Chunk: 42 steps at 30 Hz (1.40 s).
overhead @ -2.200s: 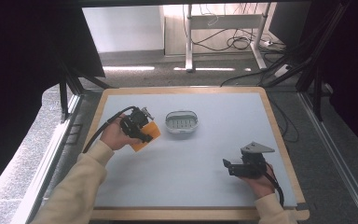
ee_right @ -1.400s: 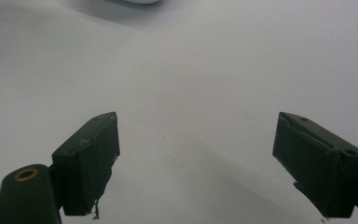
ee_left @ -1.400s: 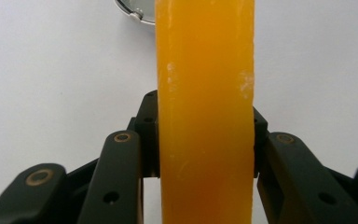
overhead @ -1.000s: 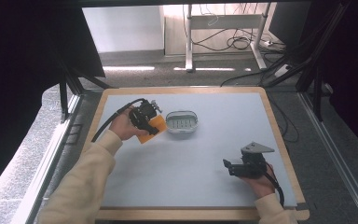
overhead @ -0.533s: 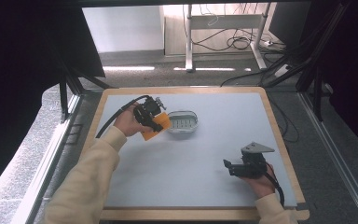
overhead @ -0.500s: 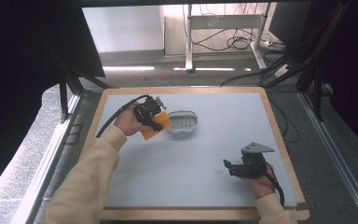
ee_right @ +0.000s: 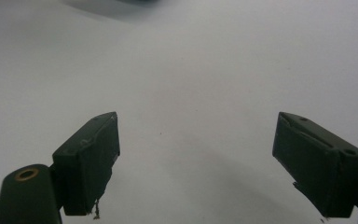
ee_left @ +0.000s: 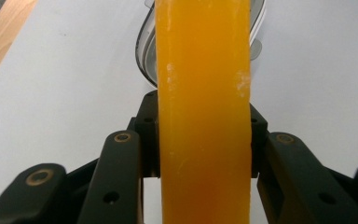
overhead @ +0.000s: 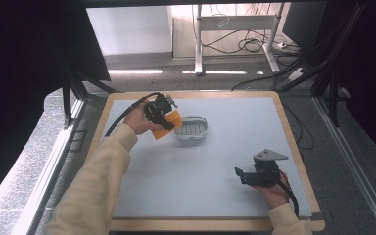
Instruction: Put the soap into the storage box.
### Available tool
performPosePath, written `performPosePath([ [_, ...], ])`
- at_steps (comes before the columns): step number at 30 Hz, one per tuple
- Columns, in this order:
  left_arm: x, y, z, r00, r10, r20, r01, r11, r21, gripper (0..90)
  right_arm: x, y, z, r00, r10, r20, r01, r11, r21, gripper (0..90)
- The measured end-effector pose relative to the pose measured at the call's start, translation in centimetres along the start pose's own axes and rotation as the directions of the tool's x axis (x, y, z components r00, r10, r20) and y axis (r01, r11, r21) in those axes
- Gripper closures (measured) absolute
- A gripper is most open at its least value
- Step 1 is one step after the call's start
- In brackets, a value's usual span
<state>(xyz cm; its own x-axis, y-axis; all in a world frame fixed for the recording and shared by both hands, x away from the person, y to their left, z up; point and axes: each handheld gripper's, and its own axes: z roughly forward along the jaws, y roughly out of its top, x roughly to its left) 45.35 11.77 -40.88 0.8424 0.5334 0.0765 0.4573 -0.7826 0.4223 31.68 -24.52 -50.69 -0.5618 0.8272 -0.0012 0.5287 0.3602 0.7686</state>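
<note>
Soap (ee_left: pixel 203 112) clamped in left gripper (overhead: pixel 162 113), seemingly beside dish (overhead: pixel 192 129).

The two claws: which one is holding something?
The left claw, up near the soap dish. Its jaws squeeze an orange soap bar. The right claw, close to the table's near edge, is wide open with nothing between its jaws.

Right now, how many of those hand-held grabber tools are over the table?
2. The left gripper is at the far left by the soap dish, clamped on an orange soap bar. The right gripper waits open near the right front.
</note>
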Motion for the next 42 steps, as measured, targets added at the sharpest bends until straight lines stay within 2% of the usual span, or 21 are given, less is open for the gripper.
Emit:
performPosePath([
  [2,0.2,0.1,0.2,0.9999,-0.002,0.011,0.003,1.0,-0.009,62.0,0.0,0.0,0.0,1.0,-0.001,-0.001,0.001,1.0,0.001,15.4],
  [7,0.4,0.7,0.8,0.9999,0.01,0.002,-0.011,0.9999,0.011,62.1,0.0,0.0,0.0,1.0,-0.002,0.0,0.002,1.0,0.001,15.4],
  [10,0.4,1.0,0.9,0.9998,0.019,0.001,-0.019,0.9998,0.008,62.0,0.0,0.0,0.1,1.0,-0.003,0.0,0.003,1.0,0.002,15.4],
  [13,0.4,1.6,1.2,0.9994,0.026,0.024,-0.026,0.9996,-0.014,62.0,-0.1,0.0,0.0,1.0,-0.002,0.001,0.002,1.0,0.002,15.4],
  [19,0.4,2.5,1.6,0.9987,0.046,0.023,-0.046,0.9989,-0.007,62.1,0.0,0.0,0.0,1.0,-0.005,0.0,0.005,1.0,0.004,15.4],
  [23,0.3,3.2,1.8,0.9974,0.069,0.022,-0.068,0.9976,-0.012,62.1,-0.1,0.0,0.0,1.0,-0.006,0.0,0.006,1.0,0.004,15.4],
  [25,0.2,3.6,2.1,0.9962,0.077,0.04,-0.076,0.9968,-0.021,62.1,-0.1,0.0,0.0,1.0,-0.006,0.0,0.006,1.0,0.003,15.4],
  [29,-0.1,4.2,2.5,0.9944,0.098,0.039,-0.098,0.9951,-0.013,62.0,-0.1,0.0,0.0,1.0,-0.007,0.0,0.007,1.0,0.003,15.4],
  [42,-0.2,5.6,3.5,0.9897,0.136,0.045,-0.136,0.9907,-0.014,62.1,-0.1,-0.1,0.1,1.0,-0.004,-0.001,0.004,1.0,0.008,15.4],
])
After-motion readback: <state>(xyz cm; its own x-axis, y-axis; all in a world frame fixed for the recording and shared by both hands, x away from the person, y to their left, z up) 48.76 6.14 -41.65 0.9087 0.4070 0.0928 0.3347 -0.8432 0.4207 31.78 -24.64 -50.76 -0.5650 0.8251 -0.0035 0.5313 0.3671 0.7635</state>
